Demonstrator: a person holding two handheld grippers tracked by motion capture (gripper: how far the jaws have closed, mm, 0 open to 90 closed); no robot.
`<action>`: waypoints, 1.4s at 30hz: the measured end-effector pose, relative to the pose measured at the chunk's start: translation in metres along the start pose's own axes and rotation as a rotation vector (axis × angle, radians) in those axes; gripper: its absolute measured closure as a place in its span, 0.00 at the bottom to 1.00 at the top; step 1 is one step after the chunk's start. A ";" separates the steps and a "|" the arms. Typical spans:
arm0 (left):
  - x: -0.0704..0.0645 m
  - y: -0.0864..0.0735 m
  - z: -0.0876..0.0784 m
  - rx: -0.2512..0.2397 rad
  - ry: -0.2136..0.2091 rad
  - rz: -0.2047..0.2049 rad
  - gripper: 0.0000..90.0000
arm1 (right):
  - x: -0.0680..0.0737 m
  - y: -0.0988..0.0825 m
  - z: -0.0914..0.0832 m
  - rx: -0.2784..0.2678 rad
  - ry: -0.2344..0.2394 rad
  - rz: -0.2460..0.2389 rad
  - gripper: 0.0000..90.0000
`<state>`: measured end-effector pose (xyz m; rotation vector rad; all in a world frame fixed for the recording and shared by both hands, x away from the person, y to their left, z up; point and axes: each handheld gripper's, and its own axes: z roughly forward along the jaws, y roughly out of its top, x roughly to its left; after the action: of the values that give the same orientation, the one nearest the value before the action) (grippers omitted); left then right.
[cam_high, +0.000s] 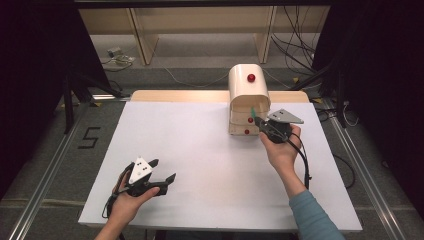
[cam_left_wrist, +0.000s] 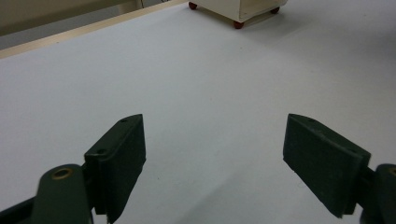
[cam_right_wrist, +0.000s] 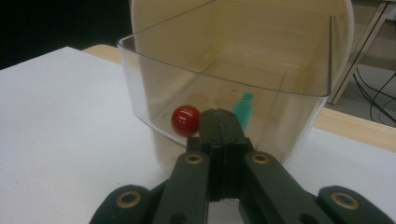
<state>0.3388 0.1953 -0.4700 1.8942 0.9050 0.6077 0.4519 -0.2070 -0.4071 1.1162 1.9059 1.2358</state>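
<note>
A cream cabinet (cam_high: 248, 92) with red knobs stands at the back of the white table (cam_high: 210, 150). In the right gripper view its clear drawer (cam_right_wrist: 154, 100) is pulled out, with a small teal object (cam_right_wrist: 243, 108) lying inside. My right gripper (cam_right_wrist: 219, 117) is shut, its tips at the drawer's front wall just right of the red knob (cam_right_wrist: 185, 120), and nothing shows between the jaws. In the high view that gripper (cam_high: 262, 124) sits in front of the cabinet. My left gripper (cam_high: 162, 170) rests near the table's front left, open and empty (cam_left_wrist: 215, 128).
The cabinet's red-footed base (cam_left_wrist: 243, 9) lies far ahead in the left gripper view. A wooden strip (cam_high: 175, 95) runs along the table's back edge. Cables (cam_high: 295, 45) and shelf legs stand on the floor behind.
</note>
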 end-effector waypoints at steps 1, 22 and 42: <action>0.000 0.000 0.000 0.000 0.000 0.000 0.24 | 0.000 0.000 0.001 0.001 -0.003 -0.001 1.00; 0.000 0.000 0.000 -0.002 0.000 -0.004 0.24 | -0.003 -0.001 0.013 0.000 -0.013 0.017 1.00; 0.000 0.000 -0.001 -0.003 -0.001 -0.003 0.24 | -0.004 -0.001 0.005 0.006 -0.023 -0.001 0.88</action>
<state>0.3384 0.1960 -0.4700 1.8903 0.9056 0.6061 0.4576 -0.2092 -0.4097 1.1274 1.8938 1.2123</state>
